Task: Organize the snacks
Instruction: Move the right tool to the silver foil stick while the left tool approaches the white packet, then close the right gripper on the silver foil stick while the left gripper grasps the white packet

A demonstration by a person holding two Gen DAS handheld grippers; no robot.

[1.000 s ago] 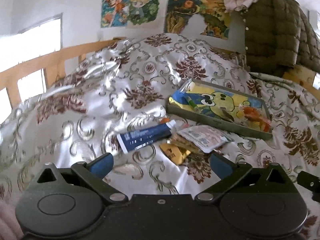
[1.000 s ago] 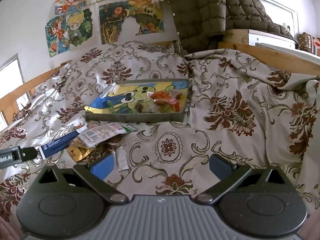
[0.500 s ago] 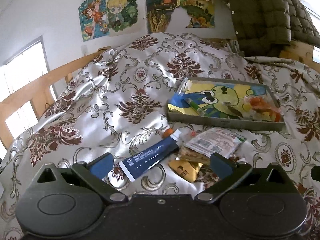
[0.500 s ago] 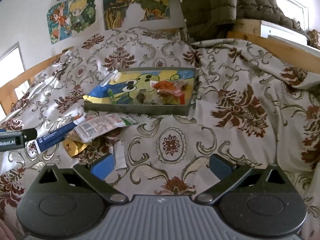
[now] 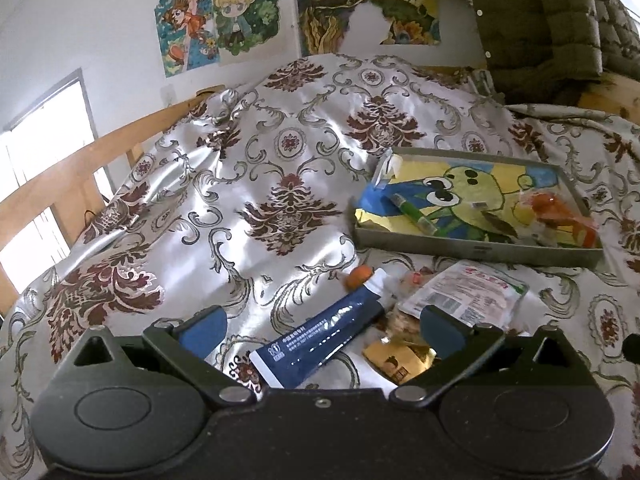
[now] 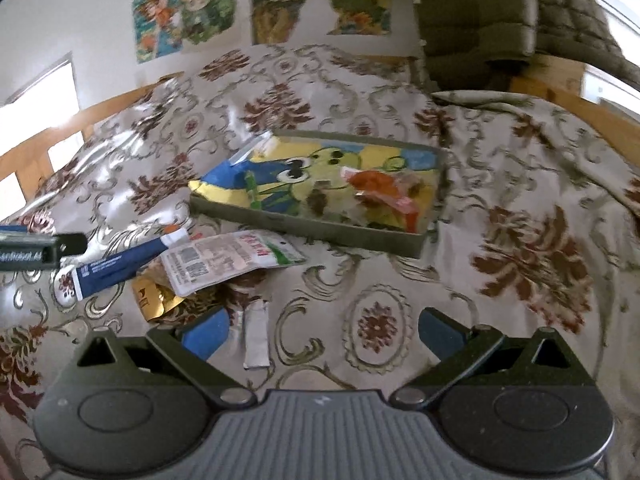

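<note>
Meanwhile, both open, empty tongs, left (image 5: 320, 330) and right (image 6: 322, 330), had advanced toward the dark-blue tube (image 5: 324, 338) beside the shallow grey cartoon-lined tray (image 5: 476, 247) on the floral satin bedspread (image 5: 248, 200) below wall posters (image 5: 220, 20).

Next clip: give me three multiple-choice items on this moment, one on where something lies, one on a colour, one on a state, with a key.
1. Where does the dark blue tube lie?
A. inside the tray
B. on the bedspread, in front of the tray
C. on the wall

2. What colour is its cap?
A. orange
B. green
C. black

3. How is the left gripper?
A. shut on the tube
B. shut on a packet
C. open, holding nothing

Key: B, the tube rests on the bedspread short of the tray; A, the cap shows orange; C, its fingers stand wide apart above the tube.
</note>
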